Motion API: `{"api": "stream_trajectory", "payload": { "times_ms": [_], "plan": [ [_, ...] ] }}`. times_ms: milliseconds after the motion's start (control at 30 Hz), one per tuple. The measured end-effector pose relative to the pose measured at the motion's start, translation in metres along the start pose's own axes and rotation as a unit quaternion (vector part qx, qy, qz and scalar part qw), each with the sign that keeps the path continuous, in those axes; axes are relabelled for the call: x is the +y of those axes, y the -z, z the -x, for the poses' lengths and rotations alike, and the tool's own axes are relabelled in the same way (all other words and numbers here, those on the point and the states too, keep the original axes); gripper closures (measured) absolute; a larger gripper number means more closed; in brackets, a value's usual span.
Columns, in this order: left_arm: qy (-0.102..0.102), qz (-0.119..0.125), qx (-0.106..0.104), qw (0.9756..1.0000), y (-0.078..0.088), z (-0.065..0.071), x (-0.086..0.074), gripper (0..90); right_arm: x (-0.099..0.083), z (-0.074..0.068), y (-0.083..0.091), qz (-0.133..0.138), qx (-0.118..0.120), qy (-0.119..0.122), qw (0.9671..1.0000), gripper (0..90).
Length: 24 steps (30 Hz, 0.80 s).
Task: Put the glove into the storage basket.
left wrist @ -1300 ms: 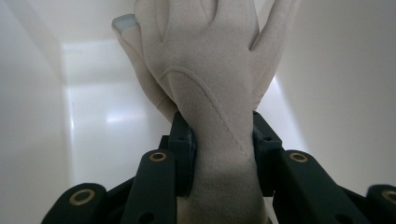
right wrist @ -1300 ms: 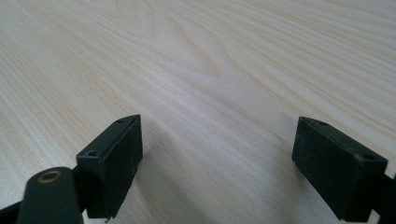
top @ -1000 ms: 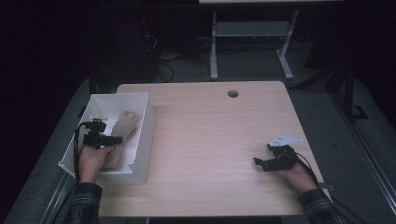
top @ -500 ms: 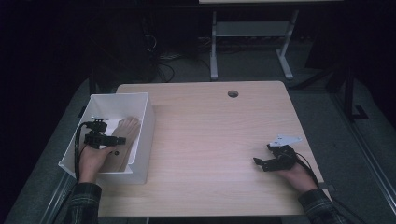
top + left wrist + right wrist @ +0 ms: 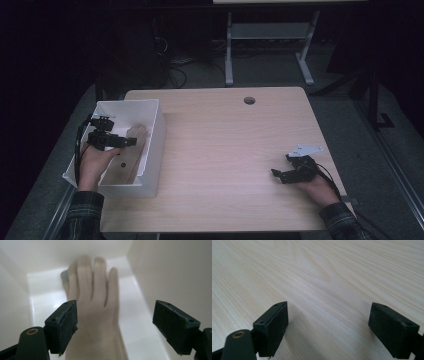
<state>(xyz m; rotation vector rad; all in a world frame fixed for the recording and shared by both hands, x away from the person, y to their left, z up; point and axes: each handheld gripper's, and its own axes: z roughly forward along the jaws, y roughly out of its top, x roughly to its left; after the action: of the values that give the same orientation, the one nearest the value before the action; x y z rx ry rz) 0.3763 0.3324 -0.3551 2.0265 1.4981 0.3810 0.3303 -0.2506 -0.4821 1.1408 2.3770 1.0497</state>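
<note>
A beige rubber glove [image 5: 95, 302] lies flat on the floor of a white bin [image 5: 150, 150], fingers pointing away from me. My left gripper [image 5: 115, 322] hangs open inside the bin just above the glove's palm, with one jaw on each side and nothing between them. In the high view the left gripper [image 5: 126, 142] sits over the glove [image 5: 137, 133] at the table's left edge. My right gripper [image 5: 280, 175] rests low over the bare tabletop at the front right. Its jaws stand wide apart and empty in the right gripper view [image 5: 328, 327].
The pale wooden table [image 5: 225, 150] has a round cable hole [image 5: 249, 100] near its far edge. A small grey-blue object [image 5: 64, 276] peeks out behind the glove's fingers. The bin's walls close in on the left gripper. A metal stand [image 5: 270, 45] is beyond the table.
The left gripper has shifted slightly inside the bin, staying over the glove with its jaws open. The right gripper has not moved.
</note>
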Motion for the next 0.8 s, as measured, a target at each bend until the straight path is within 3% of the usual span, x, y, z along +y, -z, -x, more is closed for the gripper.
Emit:
{"api": "stream_trajectory", "payload": {
  "times_ms": [333,467,800],
  "plan": [
    [-0.031,0.034,-0.038,0.9982,0.023,0.036,0.026,19.0,0.0,0.0,0.0,0.0,0.001,0.001,1.0,15.6],
    [-0.041,0.04,-0.041,0.9975,0.026,0.052,0.035,19.0,0.0,0.0,0.0,0.0,0.001,0.001,1.0,15.6],
    [-0.064,0.064,-0.082,0.9925,0.031,0.091,0.048,19.0,0.0,0.0,0.0,0.0,0.003,0.003,1.0,15.5]
  ]
}}
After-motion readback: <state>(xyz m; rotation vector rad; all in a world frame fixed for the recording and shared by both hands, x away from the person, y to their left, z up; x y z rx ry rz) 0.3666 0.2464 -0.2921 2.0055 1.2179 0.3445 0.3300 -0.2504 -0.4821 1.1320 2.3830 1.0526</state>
